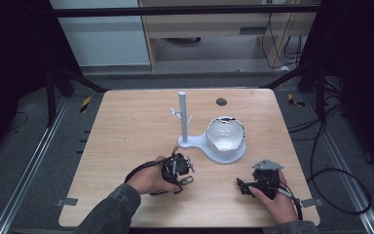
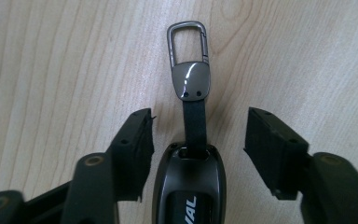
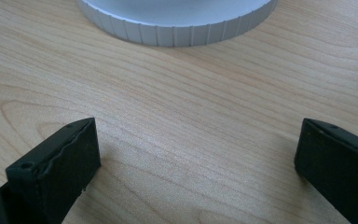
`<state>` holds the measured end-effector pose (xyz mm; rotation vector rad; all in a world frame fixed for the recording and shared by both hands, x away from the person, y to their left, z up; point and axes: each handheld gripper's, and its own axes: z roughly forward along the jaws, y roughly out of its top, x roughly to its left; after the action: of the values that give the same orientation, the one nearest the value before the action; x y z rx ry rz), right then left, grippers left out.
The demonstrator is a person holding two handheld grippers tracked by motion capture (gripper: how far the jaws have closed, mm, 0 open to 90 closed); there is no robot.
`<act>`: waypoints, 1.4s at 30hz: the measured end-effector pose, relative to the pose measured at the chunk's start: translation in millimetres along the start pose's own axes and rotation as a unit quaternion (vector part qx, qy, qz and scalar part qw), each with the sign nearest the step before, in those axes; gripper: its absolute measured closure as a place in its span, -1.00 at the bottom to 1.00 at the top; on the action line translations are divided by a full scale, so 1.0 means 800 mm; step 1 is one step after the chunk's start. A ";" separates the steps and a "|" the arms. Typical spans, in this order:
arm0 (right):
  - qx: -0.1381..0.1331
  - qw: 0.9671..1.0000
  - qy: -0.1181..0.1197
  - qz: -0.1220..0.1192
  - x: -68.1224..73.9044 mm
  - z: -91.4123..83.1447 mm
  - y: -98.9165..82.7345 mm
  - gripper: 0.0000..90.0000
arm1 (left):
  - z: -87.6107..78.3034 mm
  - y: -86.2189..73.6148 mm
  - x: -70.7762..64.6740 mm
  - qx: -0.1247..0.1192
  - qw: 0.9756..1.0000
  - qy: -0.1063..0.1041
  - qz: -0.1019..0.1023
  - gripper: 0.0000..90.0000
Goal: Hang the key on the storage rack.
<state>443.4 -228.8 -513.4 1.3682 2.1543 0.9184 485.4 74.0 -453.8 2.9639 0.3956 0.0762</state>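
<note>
So from the high view, the left gripper (image 1: 185,171) is sitting low over the middle-front of the table (image 1: 126,126), right on top of a dark key fob (image 1: 187,180) that lies flat on the wood, just in front of the white stand (image 1: 183,117) with its pegs and round dish base (image 1: 226,146). The right gripper (image 1: 246,186) is parked off to the side near the front edge, well apart from the fob. Left gripper view tells the real story: the key fob (image 2: 189,186) lies lengthwise between the two fingers (image 2: 133,149), strap and carabiner clip (image 2: 187,42) pointing away, and there's a visible gap on the right side, so the pads aren't pressing on it yet. On the left it looks near, maybe touching, hard to call. Right gripper view: fingers (image 3: 56,172) wide apart over bare wood, nothing between them, with the ribbed edge of the dish base (image 3: 177,25) up ahead. My read: lined up for the pick, grab not done, and lifting it plus probably hanging it on a peg is all left.
</note>
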 end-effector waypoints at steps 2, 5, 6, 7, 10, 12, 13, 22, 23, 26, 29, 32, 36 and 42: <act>0.000 1.000 0.000 0.000 0.000 0.000 0.000 -0.99 | 0.006 0.005 -0.001 0.016 1.000 -0.003 0.003 0.09; 0.000 1.000 0.000 0.000 0.000 0.000 0.000 -0.99 | 0.010 0.007 0.000 0.027 1.000 0.002 0.005 0.18; 0.000 1.000 0.000 -0.001 0.000 0.000 0.000 -0.99 | 0.011 0.007 0.001 0.028 1.000 0.002 0.004 0.23; 0.000 1.000 0.000 -0.001 0.000 0.000 0.000 -0.99 | 0.011 0.007 0.001 0.029 1.000 0.000 0.001 0.25; 0.000 1.000 0.000 0.000 0.000 0.000 0.000 -0.99 | 0.011 0.007 0.005 0.029 1.000 -0.004 -0.001 0.32; 0.000 1.000 0.001 -0.001 0.000 0.000 0.000 -0.99 | 0.011 0.007 0.006 0.029 1.000 -0.005 -0.002 0.37; 0.000 1.000 0.000 0.000 0.000 0.000 0.000 -0.99 | 0.011 0.007 0.007 0.032 0.999 -0.007 -0.002 0.38; 0.000 1.000 0.001 -0.001 0.000 0.000 0.000 -0.99 | 0.012 0.008 0.008 0.032 0.999 -0.012 -0.002 0.61; 0.000 1.000 0.001 -0.001 0.000 0.000 0.000 -0.99 | 0.012 0.009 0.007 0.031 0.999 -0.012 -0.002 0.64; 0.000 1.000 0.001 -0.003 -0.001 0.000 0.000 -0.99 | 0.011 0.010 0.005 0.034 0.999 -0.005 0.001 0.75; 0.000 1.000 0.002 -0.003 -0.001 0.000 0.000 -0.99 | 0.008 0.008 0.004 0.028 1.000 -0.002 -0.001 0.77; 0.000 1.000 0.002 -0.003 -0.001 0.000 0.000 -0.99 | 0.004 0.003 0.004 0.016 1.000 0.001 -0.007 0.77; 0.000 1.000 0.002 -0.003 -0.001 0.000 0.000 -0.99 | -0.002 -0.006 0.007 -0.006 1.000 0.005 -0.017 0.78; 0.000 1.000 0.002 -0.002 0.000 0.000 0.000 -0.99 | -0.012 -0.020 0.009 -0.042 0.999 0.012 -0.026 0.78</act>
<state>443.1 -229.4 -513.4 1.3625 2.1598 0.9206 487.8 92.9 -446.7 2.8697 0.4619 0.1198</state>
